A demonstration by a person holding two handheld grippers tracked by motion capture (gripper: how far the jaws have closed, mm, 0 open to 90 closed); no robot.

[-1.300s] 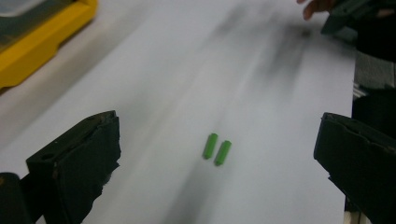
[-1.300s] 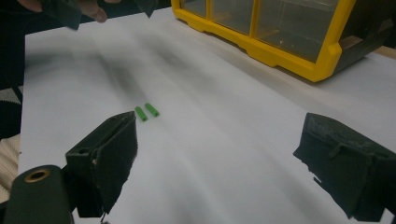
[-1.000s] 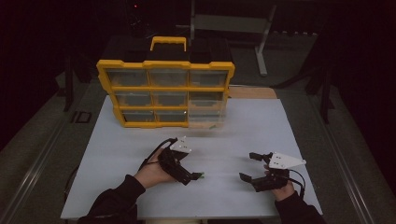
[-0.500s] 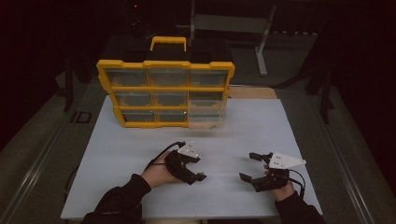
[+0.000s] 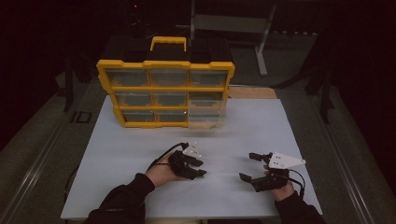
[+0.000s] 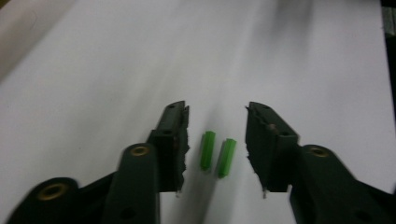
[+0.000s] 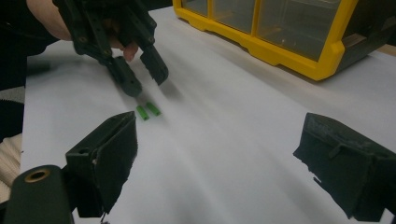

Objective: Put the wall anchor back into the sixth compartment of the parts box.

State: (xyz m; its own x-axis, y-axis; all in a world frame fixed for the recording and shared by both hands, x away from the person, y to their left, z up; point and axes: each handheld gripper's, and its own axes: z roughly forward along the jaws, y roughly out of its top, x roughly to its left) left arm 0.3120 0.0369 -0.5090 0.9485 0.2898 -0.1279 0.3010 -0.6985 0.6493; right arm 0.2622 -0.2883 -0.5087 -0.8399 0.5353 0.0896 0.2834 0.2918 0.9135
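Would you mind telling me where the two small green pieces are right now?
The two green pieces lie side by side on the white table, between the open fingers of the left gripper, well in front of the yellow organizer.

A white table (image 5: 140,154) carries a yellow organizer case (image 5: 166,93) and two small green plugs (image 6: 215,151) side by side.
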